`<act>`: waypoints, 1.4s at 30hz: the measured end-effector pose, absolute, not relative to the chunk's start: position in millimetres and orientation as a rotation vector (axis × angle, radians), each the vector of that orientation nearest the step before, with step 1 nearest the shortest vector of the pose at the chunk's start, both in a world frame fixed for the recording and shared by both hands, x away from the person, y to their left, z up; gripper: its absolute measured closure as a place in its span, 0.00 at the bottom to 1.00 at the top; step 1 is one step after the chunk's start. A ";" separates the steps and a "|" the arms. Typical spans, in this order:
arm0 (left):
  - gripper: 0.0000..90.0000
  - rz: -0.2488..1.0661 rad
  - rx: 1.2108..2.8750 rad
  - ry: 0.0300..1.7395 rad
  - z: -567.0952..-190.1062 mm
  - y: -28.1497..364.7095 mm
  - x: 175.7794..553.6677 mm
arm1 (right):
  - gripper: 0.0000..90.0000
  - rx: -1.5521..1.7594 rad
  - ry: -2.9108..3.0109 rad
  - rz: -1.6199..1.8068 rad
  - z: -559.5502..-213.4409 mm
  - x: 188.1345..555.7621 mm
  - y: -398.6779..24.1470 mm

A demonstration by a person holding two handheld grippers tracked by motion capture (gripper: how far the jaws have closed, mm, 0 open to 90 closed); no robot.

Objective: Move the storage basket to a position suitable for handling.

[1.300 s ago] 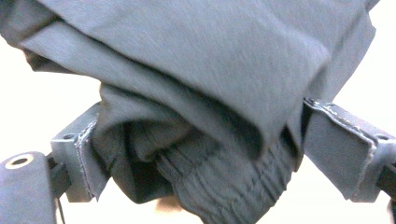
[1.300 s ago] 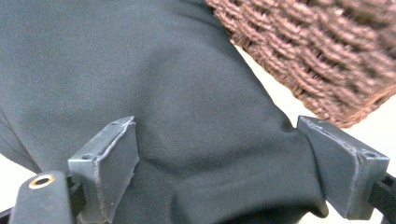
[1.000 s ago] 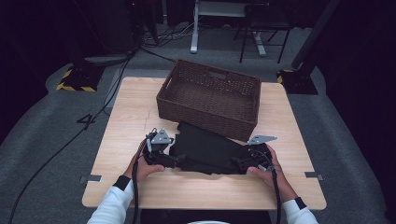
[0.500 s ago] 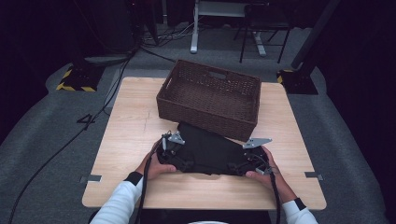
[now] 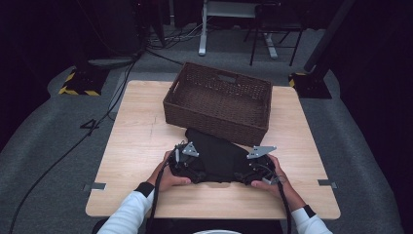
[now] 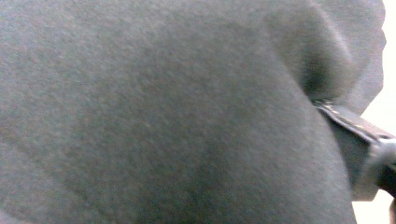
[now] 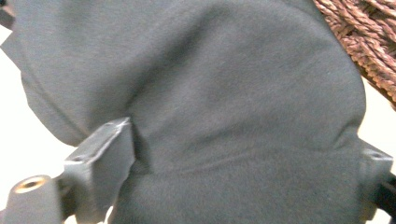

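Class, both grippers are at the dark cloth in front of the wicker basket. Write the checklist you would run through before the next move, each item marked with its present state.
1. Black cloth lies on the table, in front of the basket: ok.
2. Left gripper at the cloth's left end: ok.
3. Right gripper at its right end, cloth between the jaws: ok.
4. Left jaws, which have just been closing, gripping cloth: cannot tell.
5. Wicker basket empty and upright: ok.
6. Cloth folded evenly: cannot tell.
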State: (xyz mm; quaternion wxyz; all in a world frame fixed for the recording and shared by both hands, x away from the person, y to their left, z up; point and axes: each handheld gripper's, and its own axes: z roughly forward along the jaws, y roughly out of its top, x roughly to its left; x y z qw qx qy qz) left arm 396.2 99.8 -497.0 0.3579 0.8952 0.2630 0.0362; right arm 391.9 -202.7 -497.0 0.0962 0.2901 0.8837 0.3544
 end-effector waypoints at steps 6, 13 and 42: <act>0.30 0.062 2.308 0.646 -494.7 99.4 393.2 | 0.53 0.815 2.649 1.130 -494.3 386.8 -202.7; 0.43 0.017 2.286 0.620 -495.1 102.3 391.1 | 0.65 0.804 2.662 1.163 -494.4 386.5 -202.2; 0.43 0.033 2.260 0.675 -495.9 147.1 389.4 | 0.67 0.756 2.646 1.221 -497.2 398.3 -164.8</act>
